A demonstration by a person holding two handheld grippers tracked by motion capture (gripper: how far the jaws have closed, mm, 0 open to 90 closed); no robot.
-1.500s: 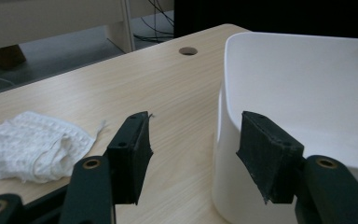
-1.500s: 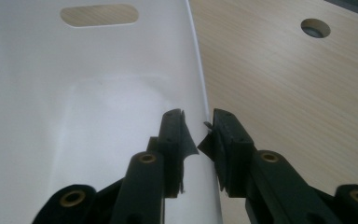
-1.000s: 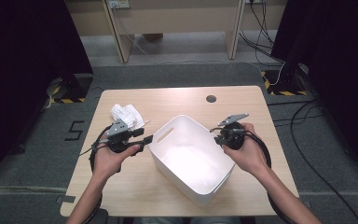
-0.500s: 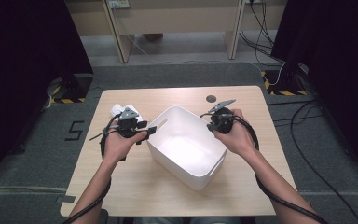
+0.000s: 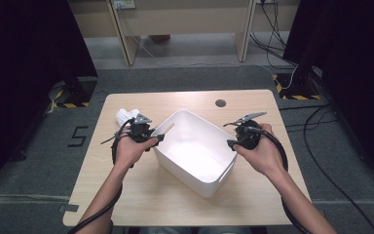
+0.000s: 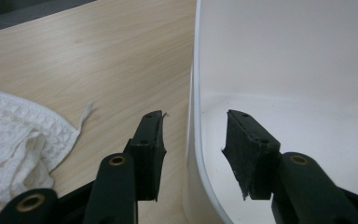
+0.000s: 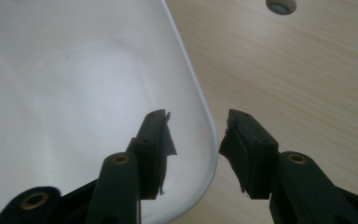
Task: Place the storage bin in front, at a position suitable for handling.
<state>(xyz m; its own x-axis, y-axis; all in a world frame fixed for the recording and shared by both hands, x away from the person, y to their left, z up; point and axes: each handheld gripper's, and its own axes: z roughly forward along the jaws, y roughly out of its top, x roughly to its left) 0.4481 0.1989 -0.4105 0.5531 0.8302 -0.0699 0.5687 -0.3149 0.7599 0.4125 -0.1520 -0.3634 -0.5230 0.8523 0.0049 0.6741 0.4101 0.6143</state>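
Note:
A white plastic bin (image 5: 192,153) stands at an angle in the middle of the wooden table (image 5: 151,195). My left gripper (image 5: 157,138) is at the bin's left rim. Its jaws (image 6: 194,114) straddle the bin wall (image 6: 284,70) and have just been closing, though a gap remains on both sides. My right gripper (image 5: 231,143) is at the right rim. Its jaws (image 7: 196,114) have just been opening and now stand apart around the bin's curved edge (image 7: 74,93), without pressing on it. The bin holds nothing.
A crumpled white cloth (image 5: 125,117) lies on the table just left of the left gripper, also seen as waffle-textured fabric (image 6: 18,140). A round cable hole (image 5: 220,103) sits near the table's far edge. Cables trail over the floor at right.
The bin has shifted a little toward the far left of the table and turned. The left gripper has come in from beside the cloth to the bin's left rim. The right gripper has followed the right rim.

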